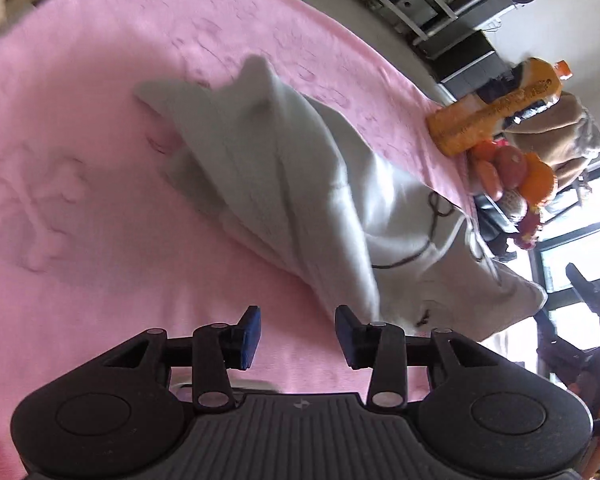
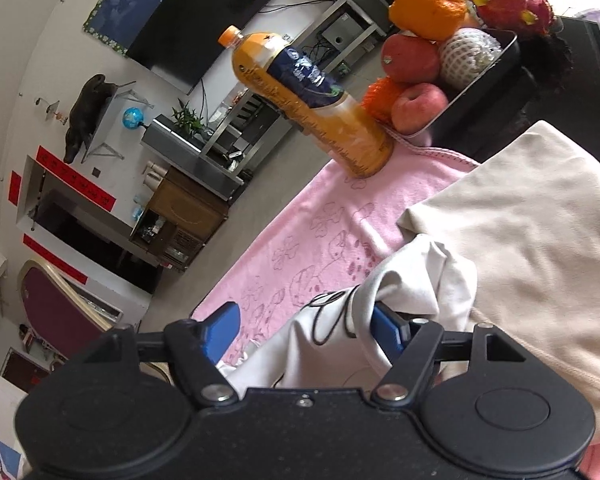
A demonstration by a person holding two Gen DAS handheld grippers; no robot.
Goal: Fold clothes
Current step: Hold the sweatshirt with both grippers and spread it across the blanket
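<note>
pink terry cloth [image 1: 100,220] across the whole work surface, stamped with a faint flower pattern. at near left, left gripper [image 1: 298,336] with blue pads partly apart, nothing between them, hanging just short of the garment's near edge. to its right, a white garment [image 1: 300,184] lying bunched and loosely doubled over itself, dark line drawing on the front, one end poking up at the far side, the other trailing off the right edge. judged roughly halfway at best: layers stacked but ridged, edges not squared. further right, an orange drink bottle [image 2: 312,108] standing at the cloth's far corner, a fruit tray [image 2: 480,80] beside it. right gripper [image 2: 304,336] wide open, a fold of the white garment draped between the pads and against the right one, not pinched. at far right, a cream garment [image 2: 532,248] lying flat, apparently folded. left to do: flatten and finish the white one.
</note>
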